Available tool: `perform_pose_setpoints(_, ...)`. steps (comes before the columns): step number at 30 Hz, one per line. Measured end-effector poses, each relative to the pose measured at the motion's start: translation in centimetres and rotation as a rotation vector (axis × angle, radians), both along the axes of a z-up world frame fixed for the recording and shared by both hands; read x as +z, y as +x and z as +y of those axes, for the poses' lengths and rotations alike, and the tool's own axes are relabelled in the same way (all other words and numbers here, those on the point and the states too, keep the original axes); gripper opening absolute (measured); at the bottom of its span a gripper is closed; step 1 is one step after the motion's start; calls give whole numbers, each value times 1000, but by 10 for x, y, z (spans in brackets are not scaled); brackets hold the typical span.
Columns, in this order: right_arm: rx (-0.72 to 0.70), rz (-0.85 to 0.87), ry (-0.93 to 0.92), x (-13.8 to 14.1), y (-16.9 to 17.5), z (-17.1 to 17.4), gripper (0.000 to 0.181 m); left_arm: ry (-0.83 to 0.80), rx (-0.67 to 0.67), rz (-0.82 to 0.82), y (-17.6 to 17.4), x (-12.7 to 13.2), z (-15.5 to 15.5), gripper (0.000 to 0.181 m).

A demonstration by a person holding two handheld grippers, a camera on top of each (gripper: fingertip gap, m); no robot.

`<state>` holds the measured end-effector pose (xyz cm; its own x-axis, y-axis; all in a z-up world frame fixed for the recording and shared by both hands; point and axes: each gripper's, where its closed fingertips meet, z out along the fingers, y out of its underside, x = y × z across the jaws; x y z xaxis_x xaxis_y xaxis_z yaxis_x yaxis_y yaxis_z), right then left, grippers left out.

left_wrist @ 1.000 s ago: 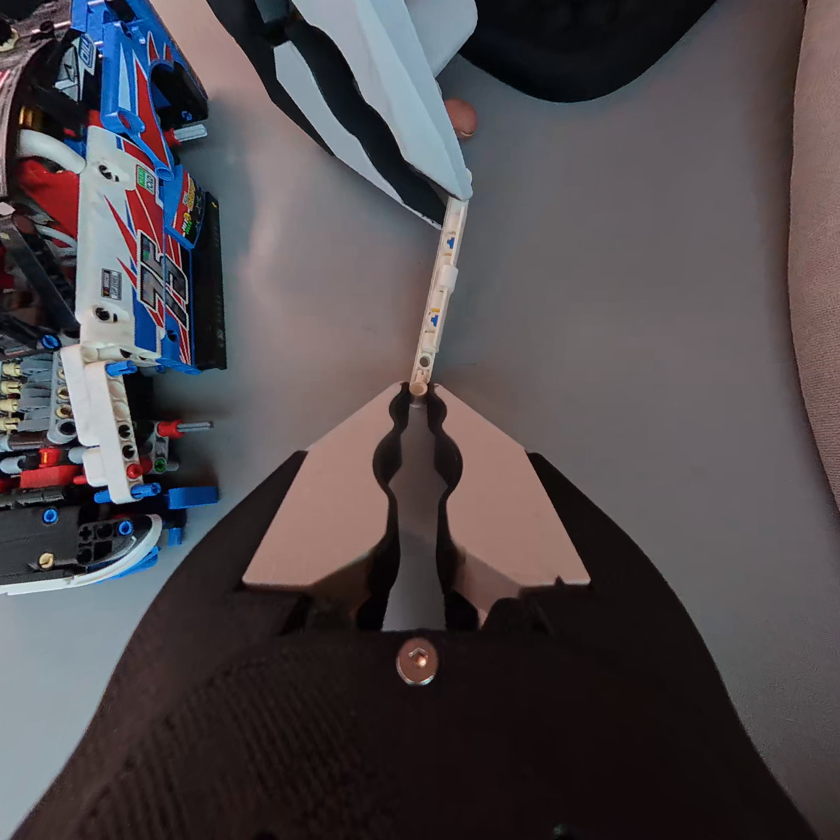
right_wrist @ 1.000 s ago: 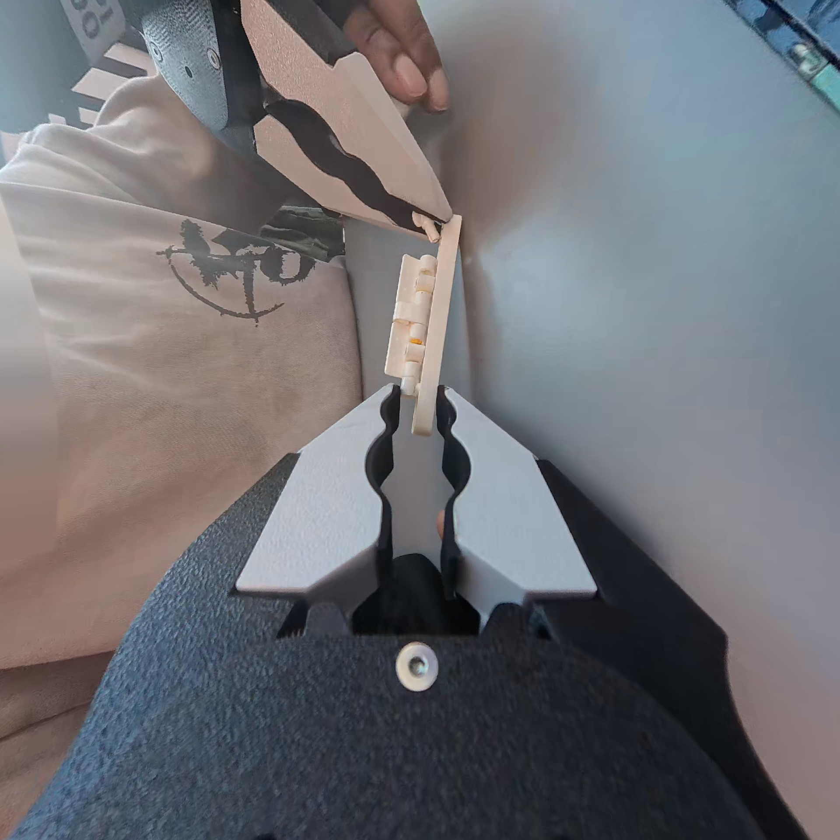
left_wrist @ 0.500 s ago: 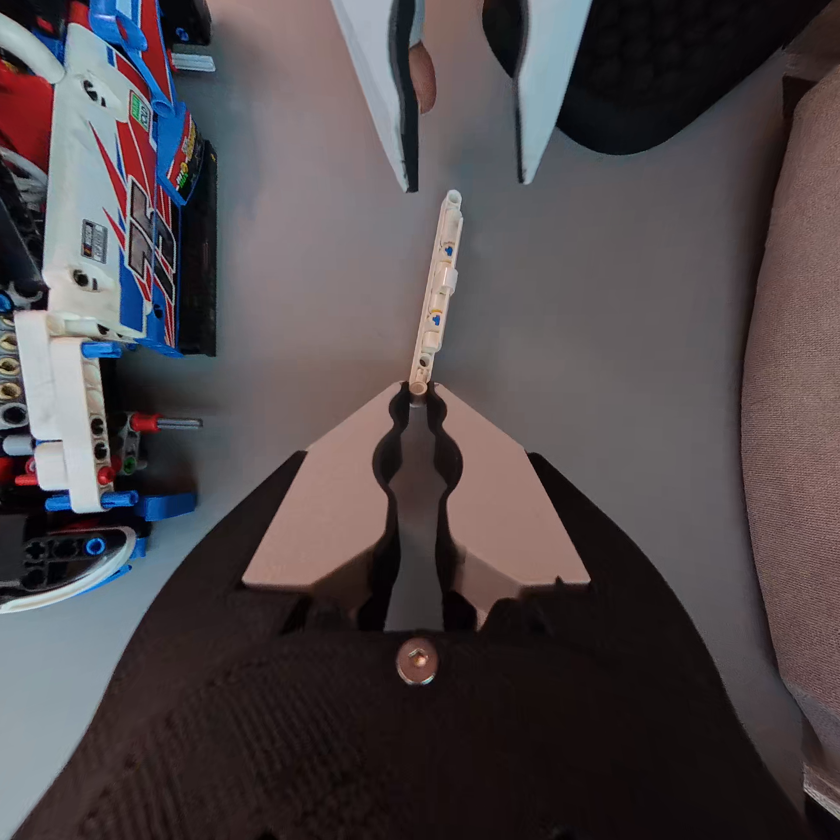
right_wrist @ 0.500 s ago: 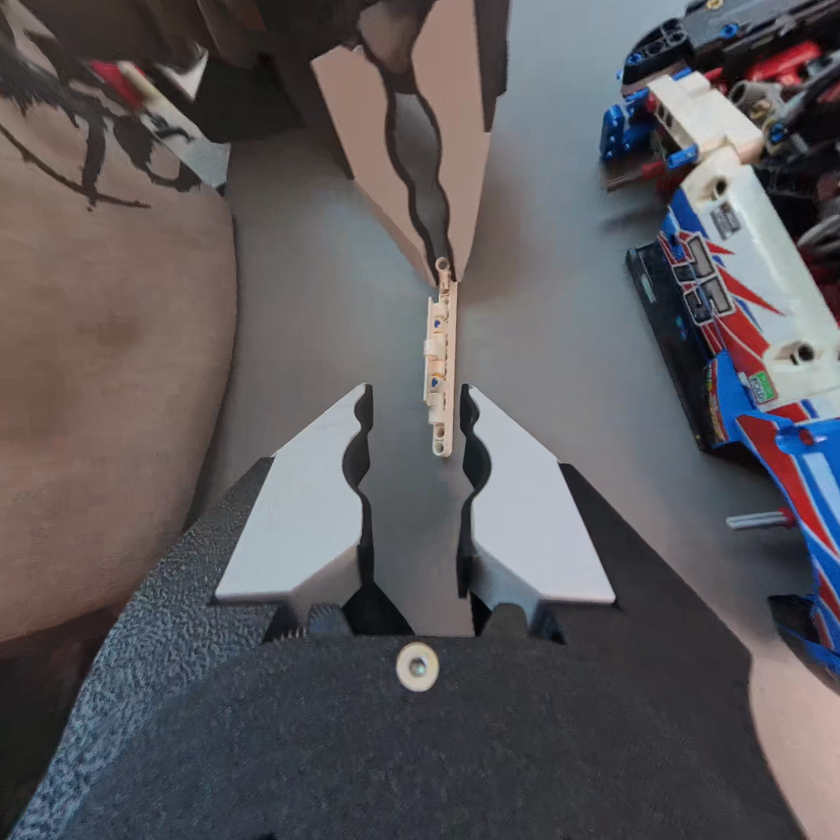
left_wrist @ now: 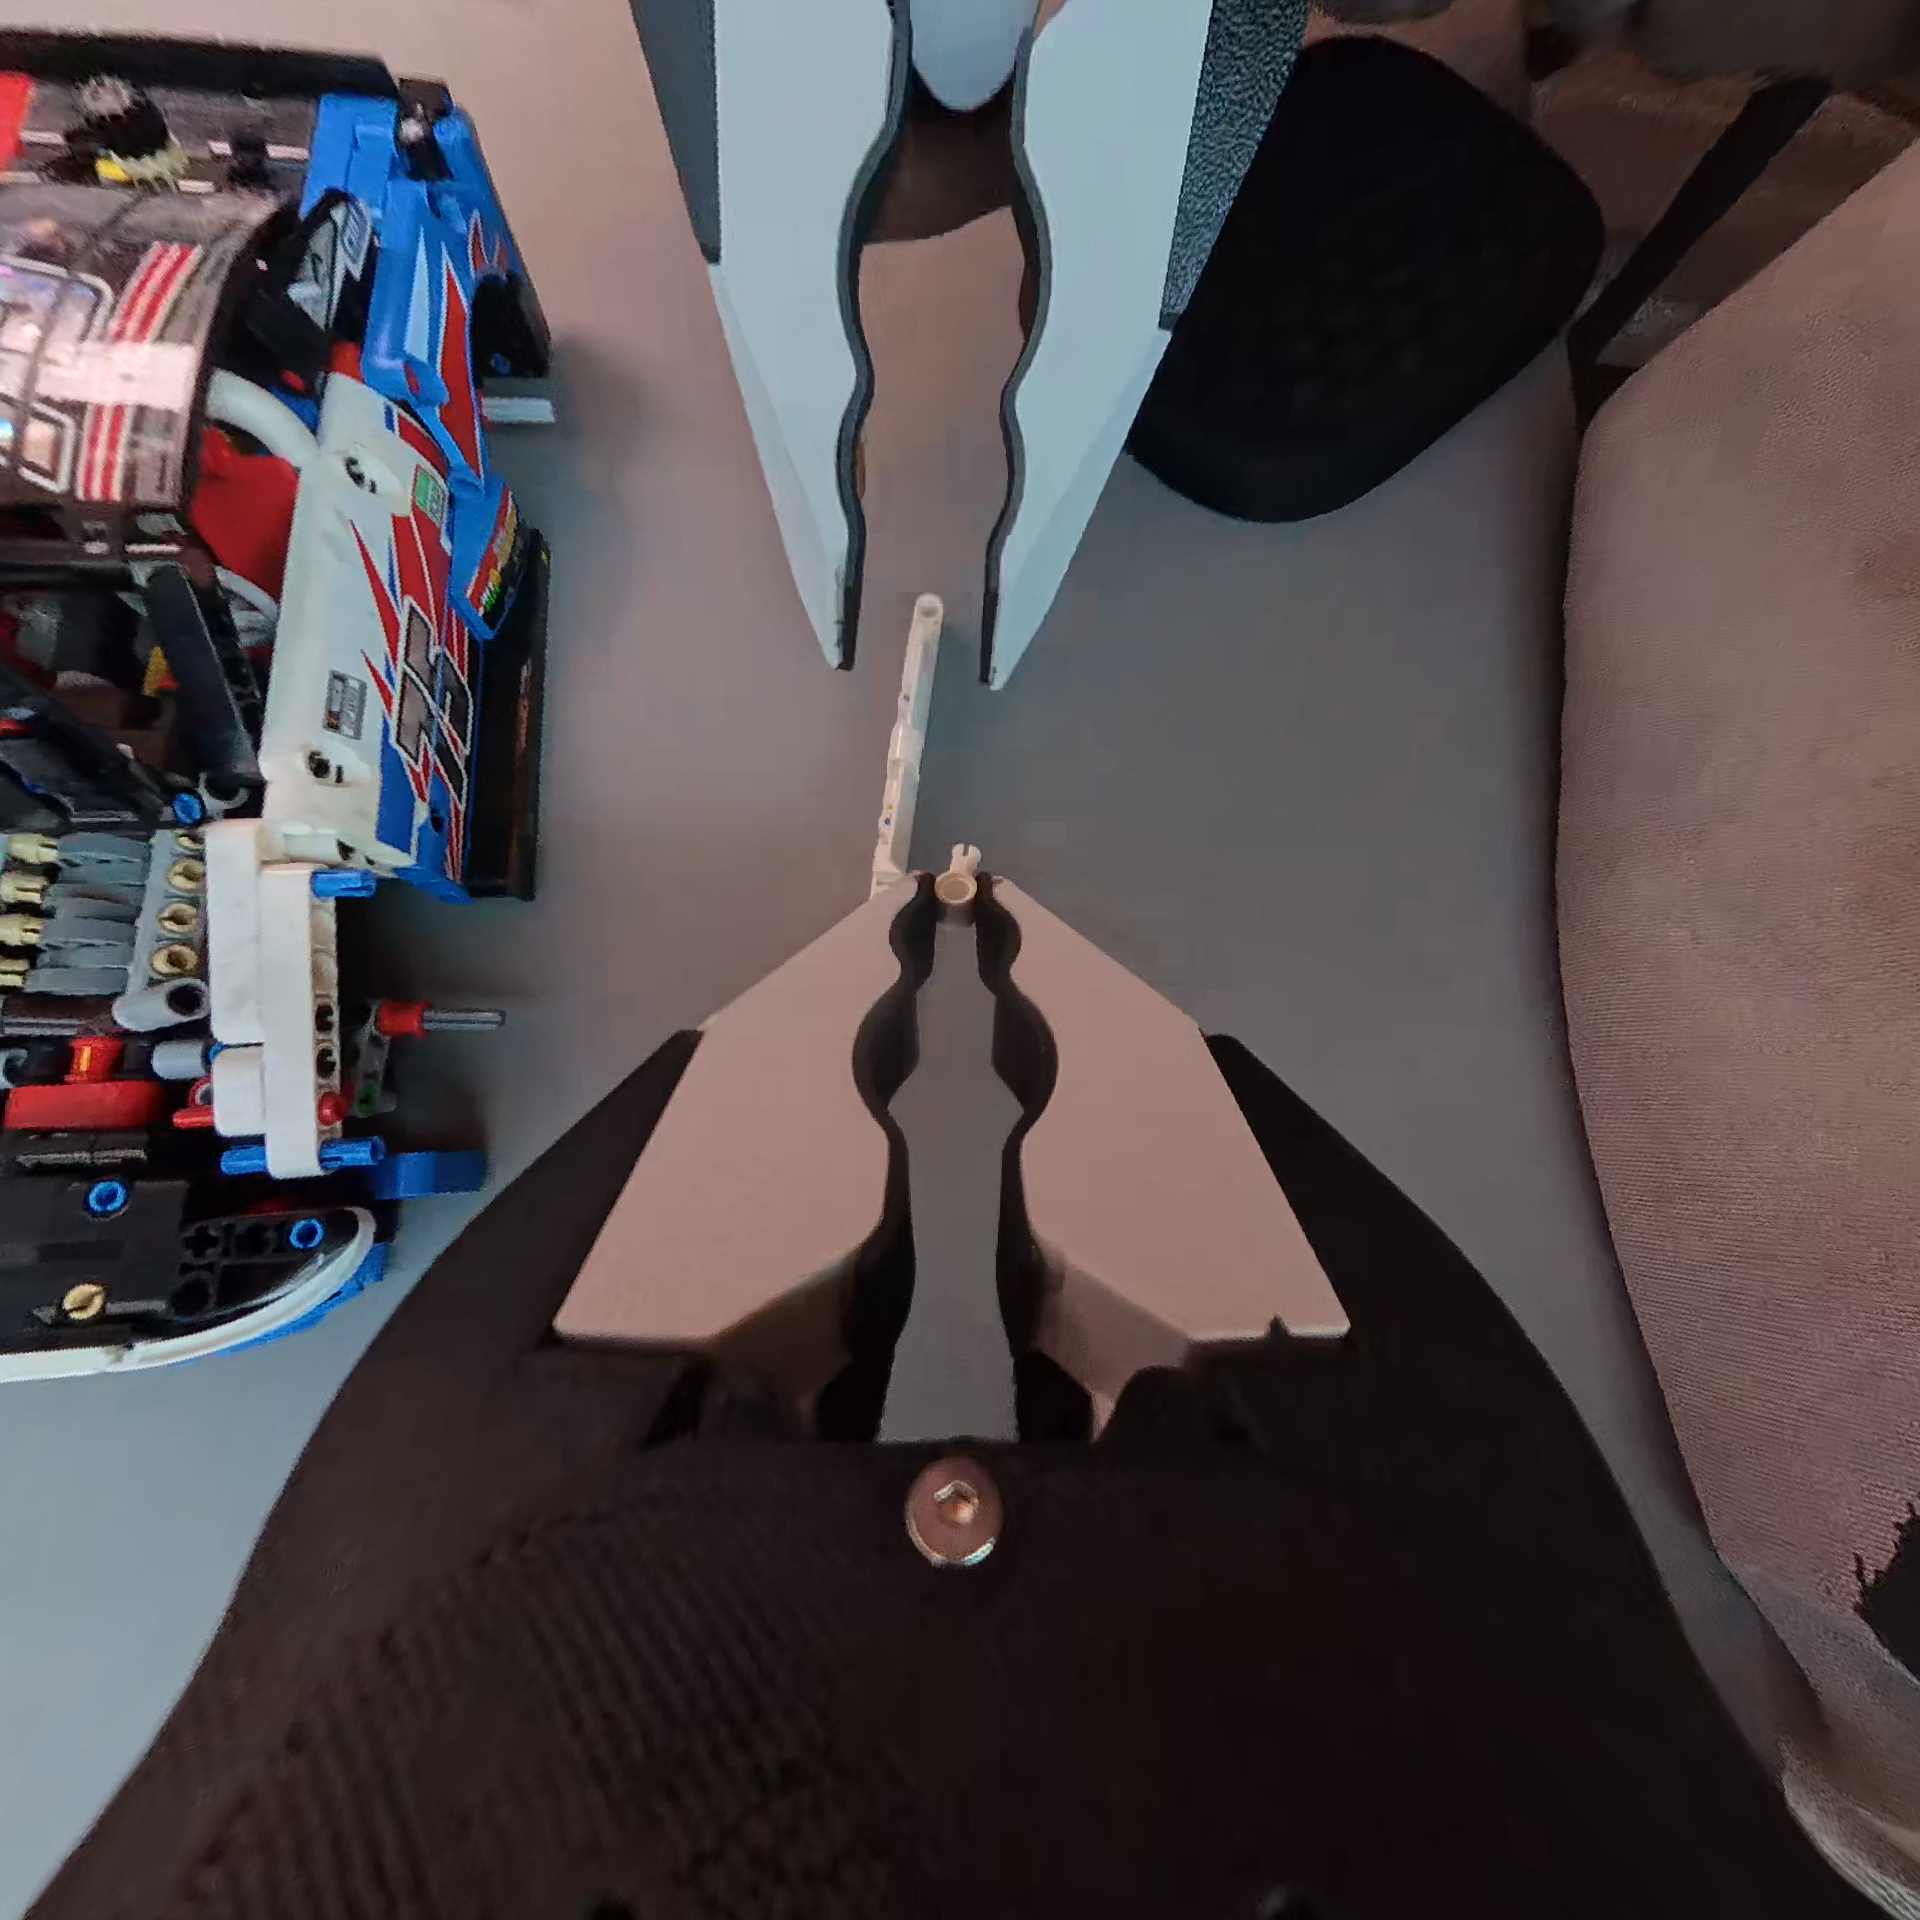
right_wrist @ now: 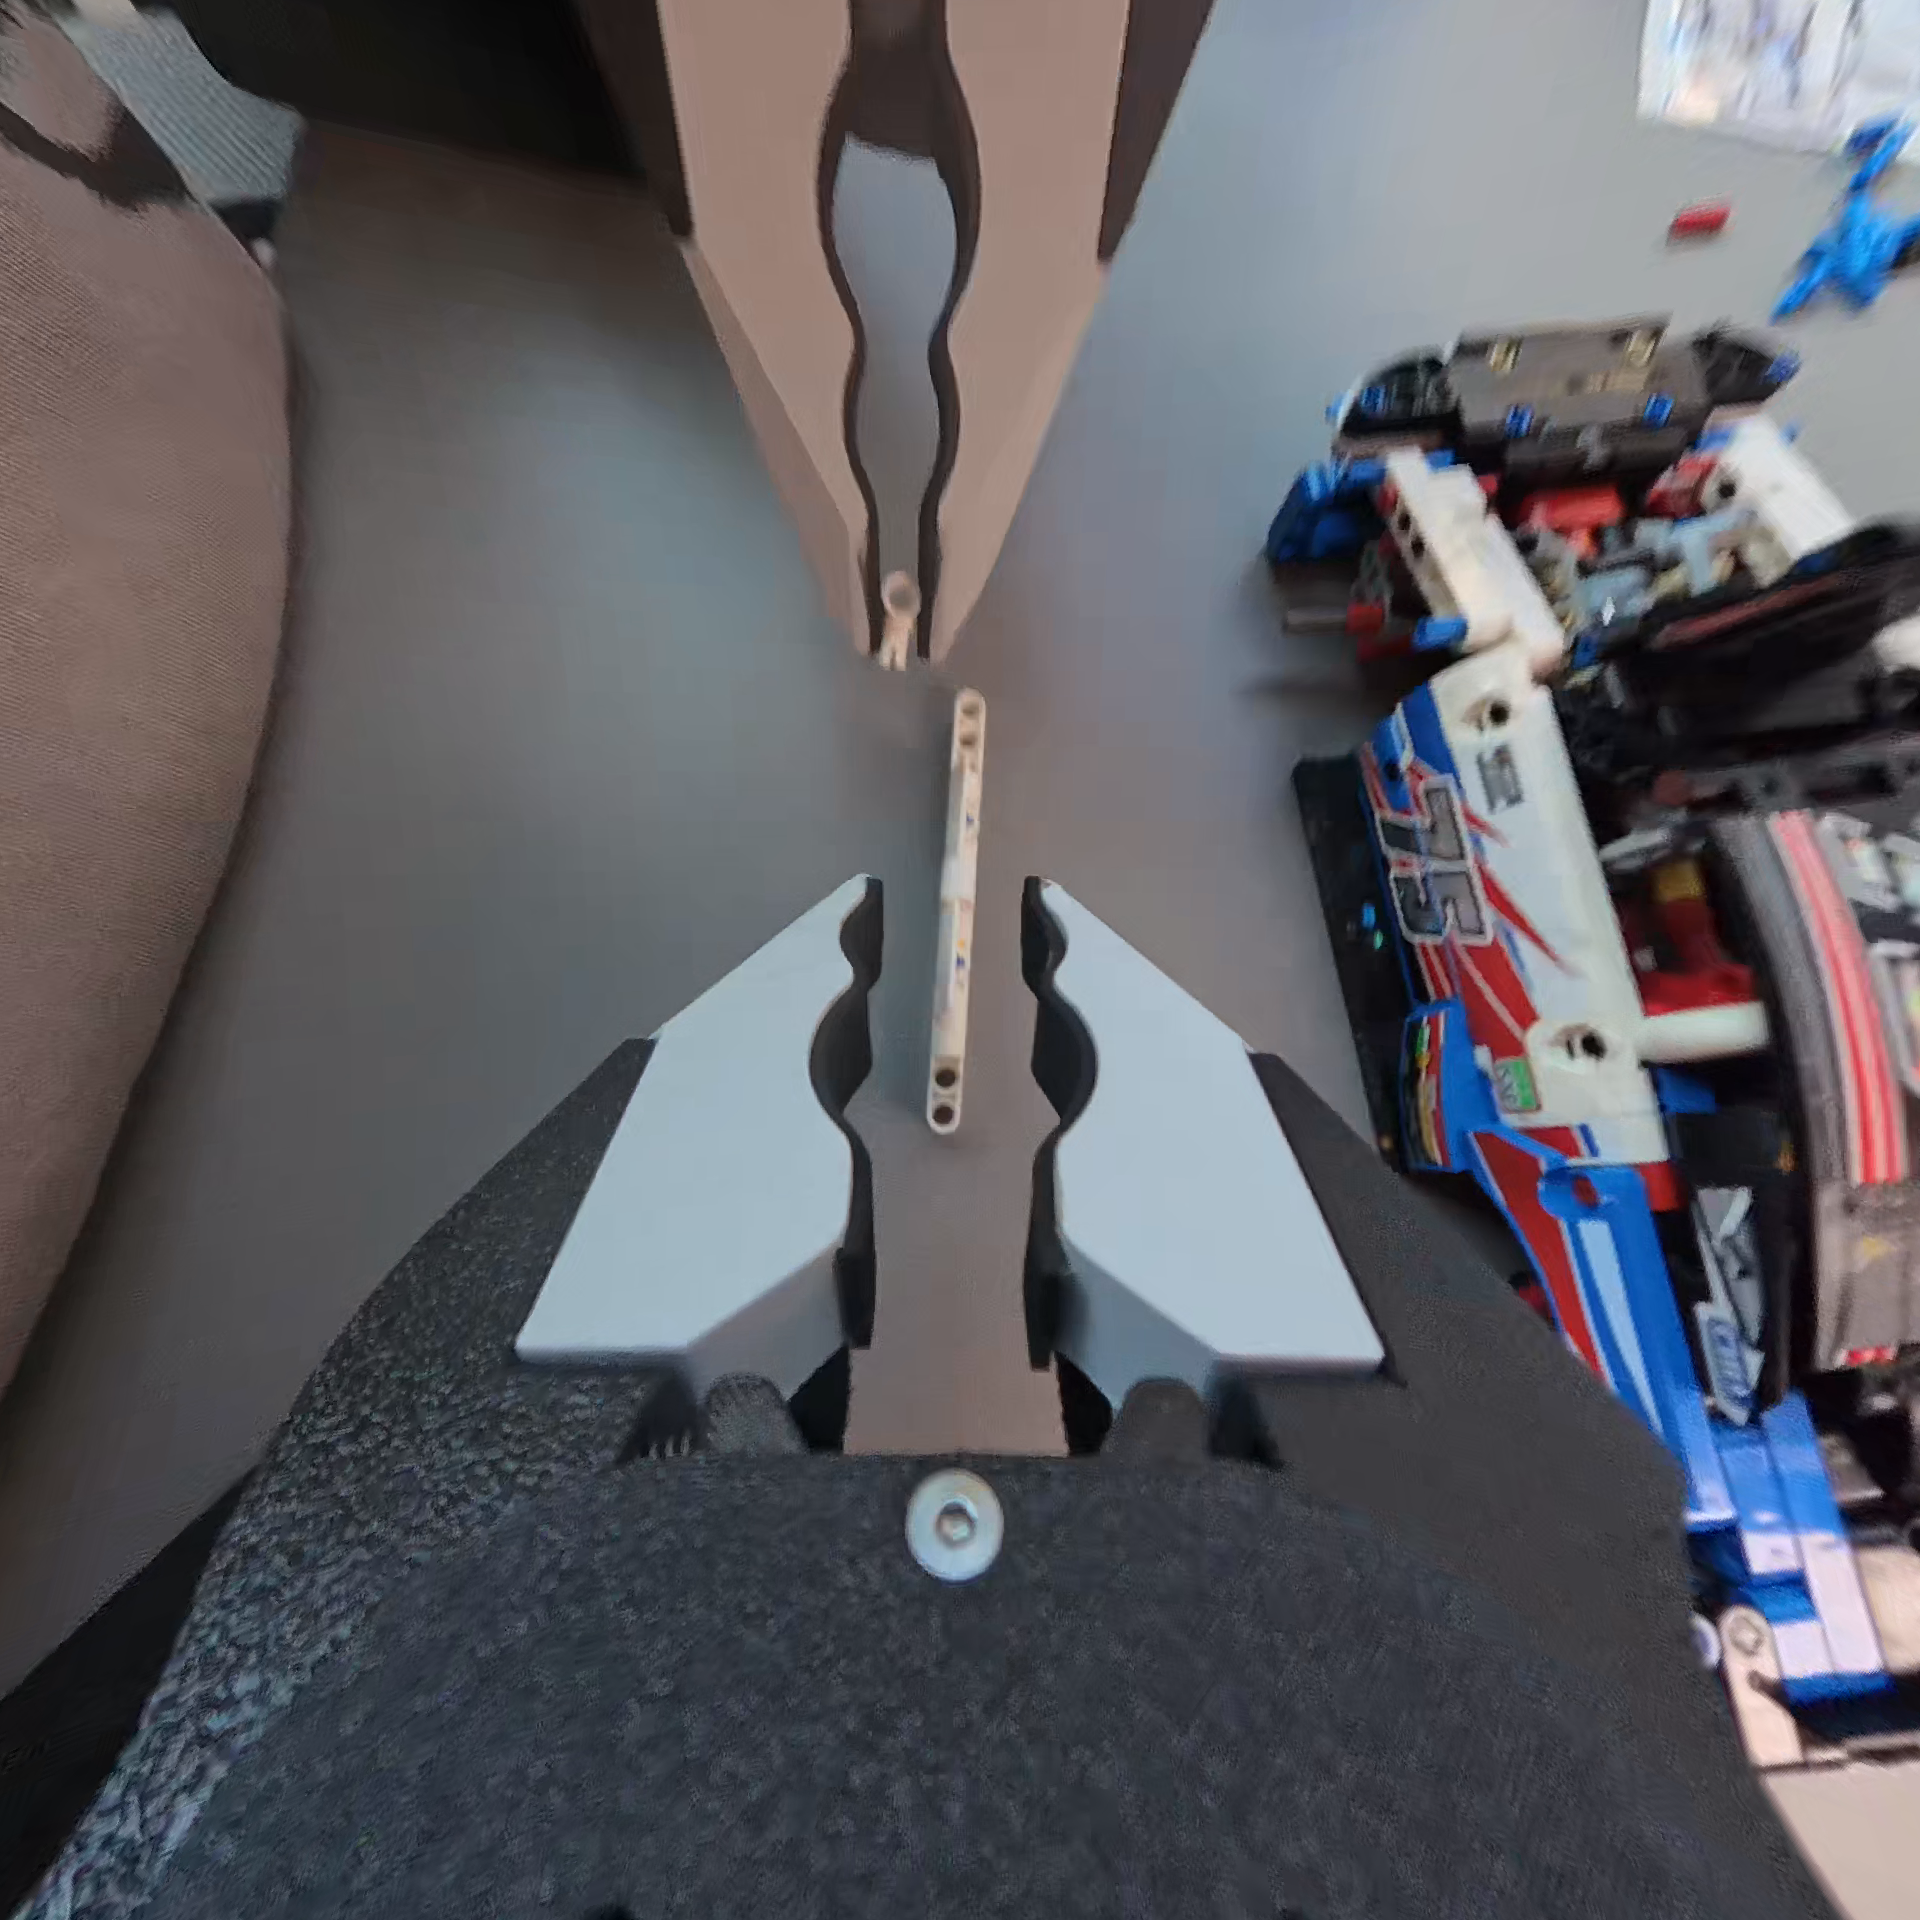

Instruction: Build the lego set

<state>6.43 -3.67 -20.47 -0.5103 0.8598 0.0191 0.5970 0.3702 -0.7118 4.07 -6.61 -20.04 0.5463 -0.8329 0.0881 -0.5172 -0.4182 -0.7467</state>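
Observation:
A long white Lego beam [left_wrist: 904, 738] lies on the grey table [left_wrist: 1299, 831], seen also in the right wrist view [right_wrist: 956, 914]. My left gripper [left_wrist: 956, 883] is shut on a small tan pin [left_wrist: 958, 888], just right of the beam's near end and apart from it. It also shows in the right wrist view [right_wrist: 899, 644] with the pin [right_wrist: 899, 608] at its tips. My right gripper [right_wrist: 951, 888] is open, with the beam's end lying between its fingers without touching them; it faces the left one in the left wrist view [left_wrist: 914, 665]. The partly built blue, white and red race car [left_wrist: 395, 644] [right_wrist: 1507, 935] stands beside them.
A person's beige clothing [left_wrist: 1766, 935] [right_wrist: 125, 727] borders the table opposite the car. Loose blue pieces [right_wrist: 1860, 239], a small red piece [right_wrist: 1699, 218] and a printed sheet [right_wrist: 1766, 52] lie beyond the car. One gripper's finger ends stand about 5 cm off the other's.
The right gripper opened off the beam. The beam has since come off the pin in the left gripper and lies on the table. The open right gripper has moved forward around its end.

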Motion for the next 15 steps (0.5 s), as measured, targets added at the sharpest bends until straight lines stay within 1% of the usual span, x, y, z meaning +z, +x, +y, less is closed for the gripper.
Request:
perform_pose_setpoints(1,28,84,-13,16,-3,-9,24,24,-2,-22,2,6,-2,5)
perform_pose_setpoints(3,75,264,23,44,-6,-26,18,57,-11,-86,7,20,-9,6)
perform_pose_setpoints(5,106,432,112,61,-8,-42,19,82,-14,-156,13,35,-15,5)
perform_pose_setpoints(6,117,488,152,66,-8,-49,18,94,-15,-183,15,41,-17,6)
perform_pose_setpoints(8,125,523,234,64,-8,-57,18,111,-25,-222,20,53,-21,6)
perform_pose_setpoints(10,105,567,256,69,-9,-60,11,115,-38,-239,24,61,-26,5)
perform_pose_setpoints(15,92,558,113,78,-2,-68,6,151,-55,-235,30,69,-34,5)
